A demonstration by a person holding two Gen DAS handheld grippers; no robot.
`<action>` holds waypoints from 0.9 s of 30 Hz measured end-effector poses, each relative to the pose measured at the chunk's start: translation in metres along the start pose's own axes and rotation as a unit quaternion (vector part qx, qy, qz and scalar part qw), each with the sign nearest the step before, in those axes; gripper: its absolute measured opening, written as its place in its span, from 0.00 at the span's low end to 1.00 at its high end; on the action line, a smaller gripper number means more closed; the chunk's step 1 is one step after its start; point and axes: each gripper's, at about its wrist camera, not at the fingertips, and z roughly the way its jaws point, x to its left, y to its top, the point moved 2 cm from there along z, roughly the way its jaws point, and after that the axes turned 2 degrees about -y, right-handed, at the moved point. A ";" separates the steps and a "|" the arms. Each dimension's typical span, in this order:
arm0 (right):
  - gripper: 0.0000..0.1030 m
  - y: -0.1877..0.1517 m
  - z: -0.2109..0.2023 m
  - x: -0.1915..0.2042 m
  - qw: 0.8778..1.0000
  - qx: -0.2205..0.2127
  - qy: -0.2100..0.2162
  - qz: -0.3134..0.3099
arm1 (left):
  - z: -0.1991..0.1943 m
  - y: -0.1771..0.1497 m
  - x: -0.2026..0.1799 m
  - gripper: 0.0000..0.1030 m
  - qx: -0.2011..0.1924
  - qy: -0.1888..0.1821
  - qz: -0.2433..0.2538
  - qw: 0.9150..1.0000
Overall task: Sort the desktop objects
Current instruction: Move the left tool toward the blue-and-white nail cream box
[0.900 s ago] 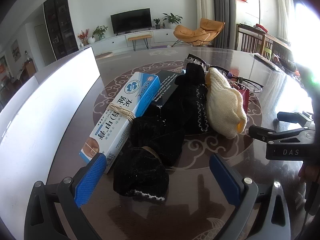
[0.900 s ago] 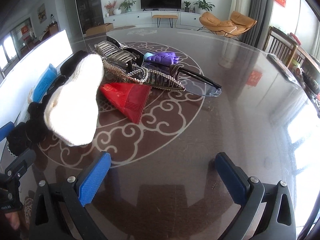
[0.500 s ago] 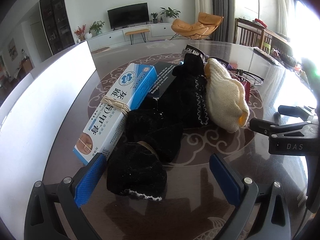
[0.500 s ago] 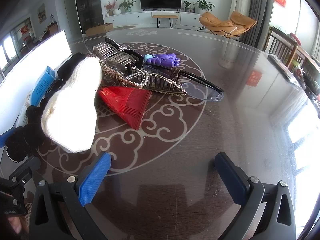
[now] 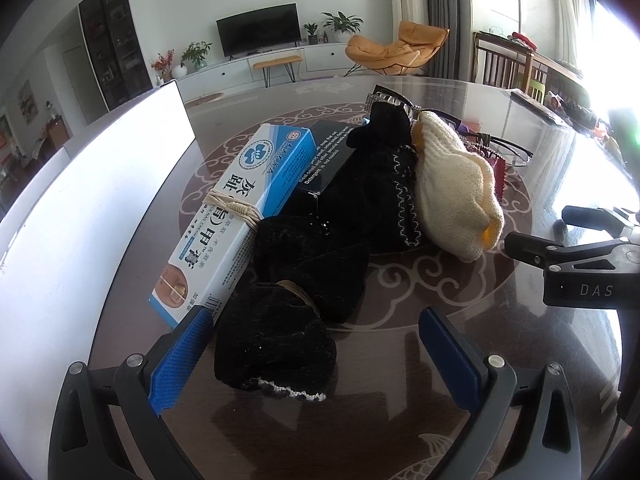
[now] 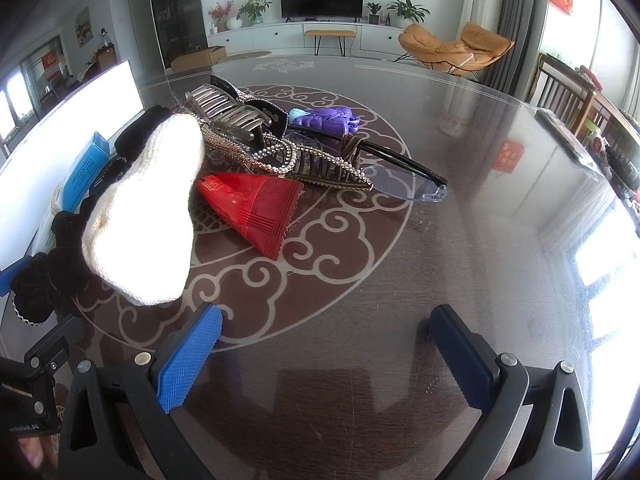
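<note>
A heap of small things lies on the dark glass table (image 6: 460,264). My left gripper (image 5: 316,360) is open, and the near end of a black sock (image 5: 276,344) lies between its blue pads. Beside the sock sit a blue-and-white box (image 5: 240,216), a black box (image 5: 324,160) and a cream knitted sock (image 5: 456,192). My right gripper (image 6: 324,352) hangs open over bare table, short of the cream sock (image 6: 148,216), a red folded packet (image 6: 256,204), hair clips (image 6: 236,116), a purple toy (image 6: 328,118) and clear glasses (image 6: 404,176).
A white board (image 5: 80,184) stands along the table's left side. The right gripper's black body (image 5: 580,268) shows at the right of the left wrist view. A dark flat item (image 6: 568,144) lies at the table's far right edge. Chairs stand beyond.
Both grippers have drawn a little closer to the heap; the black sock's end now sits between the left pads. Both stay open and the objects have not moved.
</note>
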 end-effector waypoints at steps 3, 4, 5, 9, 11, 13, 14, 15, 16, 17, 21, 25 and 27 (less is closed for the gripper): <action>1.00 0.000 0.000 0.000 1.000 0.000 0.000 0.000 | 0.001 0.001 0.002 1.00 0.004 -0.001 -0.004 1.000; 1.00 0.000 0.000 0.000 1.000 0.000 0.000 0.000 | 0.001 0.000 0.002 1.00 0.004 -0.003 -0.004 1.000; 1.00 0.000 0.000 0.000 1.000 0.000 0.000 0.000 | 0.000 0.001 0.001 1.00 0.003 -0.002 -0.003 1.000; 1.00 0.000 0.000 0.000 1.000 0.000 0.000 0.000 | 0.001 0.002 0.002 1.00 0.003 0.000 -0.006 1.000; 1.00 0.000 0.000 0.000 1.000 0.000 0.000 0.000 | 0.001 0.002 0.002 1.00 0.005 -0.004 -0.005 1.000; 1.00 0.000 0.000 0.000 1.000 0.000 0.000 0.000 | 0.001 0.002 0.002 1.00 0.003 -0.005 -0.003 1.000; 1.00 0.000 0.000 0.000 1.000 0.000 0.000 0.000 | 0.000 0.002 0.001 1.00 0.003 -0.004 -0.003 1.000; 1.00 0.000 0.000 0.000 1.000 0.000 0.000 0.000 | 0.000 0.002 0.001 1.00 0.002 -0.003 -0.004 1.000; 1.00 0.000 0.000 0.000 1.000 0.000 0.000 0.000 | 0.000 0.002 0.002 1.00 0.003 -0.003 -0.005 1.000; 1.00 0.000 0.000 0.000 1.000 0.000 0.000 0.000 | 0.000 0.002 0.002 1.00 0.002 -0.004 -0.006 1.000; 1.00 0.000 0.000 0.000 1.000 0.000 0.000 0.000 | -0.001 0.001 0.007 1.00 -0.002 -0.008 -0.013 1.000; 1.00 0.000 0.000 0.000 1.000 0.000 0.000 0.000 | 0.000 0.001 0.006 1.00 0.002 -0.009 -0.011 1.000; 1.00 0.000 0.000 0.000 1.000 0.000 0.000 0.000 | 0.000 0.002 0.004 1.00 0.001 -0.008 -0.006 1.000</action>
